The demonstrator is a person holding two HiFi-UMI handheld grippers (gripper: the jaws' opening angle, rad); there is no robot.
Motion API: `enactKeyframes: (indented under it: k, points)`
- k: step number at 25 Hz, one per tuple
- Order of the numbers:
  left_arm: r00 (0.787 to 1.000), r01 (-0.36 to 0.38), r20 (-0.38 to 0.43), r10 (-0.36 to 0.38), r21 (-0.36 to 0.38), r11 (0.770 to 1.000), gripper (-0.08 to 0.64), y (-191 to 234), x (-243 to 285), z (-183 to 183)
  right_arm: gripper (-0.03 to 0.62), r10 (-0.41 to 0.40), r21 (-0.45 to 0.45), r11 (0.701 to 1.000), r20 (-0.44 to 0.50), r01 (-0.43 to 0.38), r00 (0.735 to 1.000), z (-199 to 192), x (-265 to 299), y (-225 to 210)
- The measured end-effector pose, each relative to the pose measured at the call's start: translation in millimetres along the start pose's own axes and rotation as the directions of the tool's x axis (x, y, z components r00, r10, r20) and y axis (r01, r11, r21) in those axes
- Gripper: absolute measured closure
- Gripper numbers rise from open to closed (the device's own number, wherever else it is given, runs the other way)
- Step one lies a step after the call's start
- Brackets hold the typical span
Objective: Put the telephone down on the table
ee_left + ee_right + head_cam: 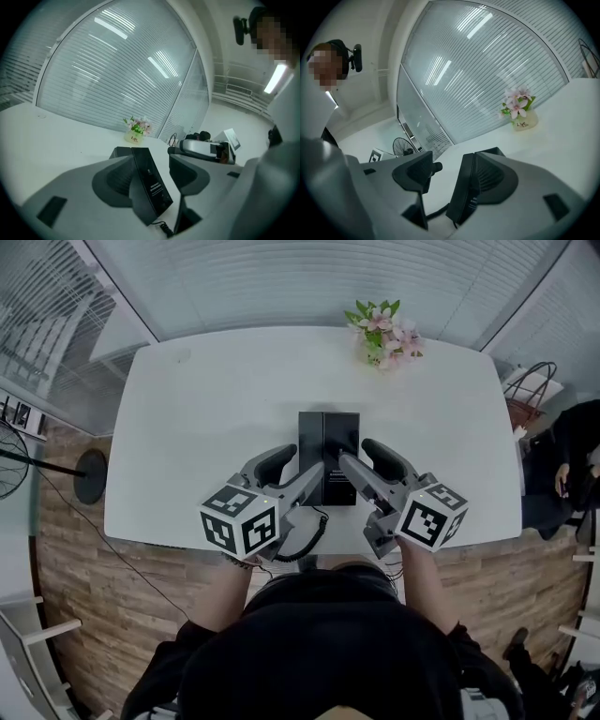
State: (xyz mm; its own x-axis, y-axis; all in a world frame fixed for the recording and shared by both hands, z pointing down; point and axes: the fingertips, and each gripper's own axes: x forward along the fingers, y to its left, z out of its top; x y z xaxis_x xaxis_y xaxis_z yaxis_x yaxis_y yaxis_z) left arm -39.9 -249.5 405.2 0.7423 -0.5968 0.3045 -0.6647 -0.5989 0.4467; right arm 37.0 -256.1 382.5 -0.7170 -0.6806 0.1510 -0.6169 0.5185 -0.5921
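Telephone (328, 432) sits flat at the middle of the white bench (216, 418), towards the near edge, its coiled cord (305, 540) trailing off that edge. Both claws reach in over it from the near side. The left claw (307, 457) has its jaws apart: in the left gripper view the black slab of the telephone (152, 185) stands between them, close against the left jaw, with a clear gap to the right jaw. The right claw (354, 450) is likewise spread: in the right gripper view the telephone (464, 187) lies against the right jaw, while the left jaw stays apart from it. Neither claw clamps it. Flowers (384, 334) stand at the far edge of the bench, well apart from the telephone.
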Motion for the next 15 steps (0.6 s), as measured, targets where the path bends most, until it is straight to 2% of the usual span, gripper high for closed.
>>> enactKeyframes:
  k: [10, 15]
  points:
    - [0.995, 0.022, 0.091, -0.032, 0.106, 0.994, 0.313, -29, -26, 24, 0.322, 0.059, -0.073, 0.996, 0.091, -0.052, 0.994, 25, -16, 44]
    - [0.991, 0.021, 0.13, -0.044, 0.173, 0.985, 0.314, -43, -39, 39, 0.33, 0.05, -0.172, 0.985, 0.167, -0.021, 0.985, 43, -27, 60]
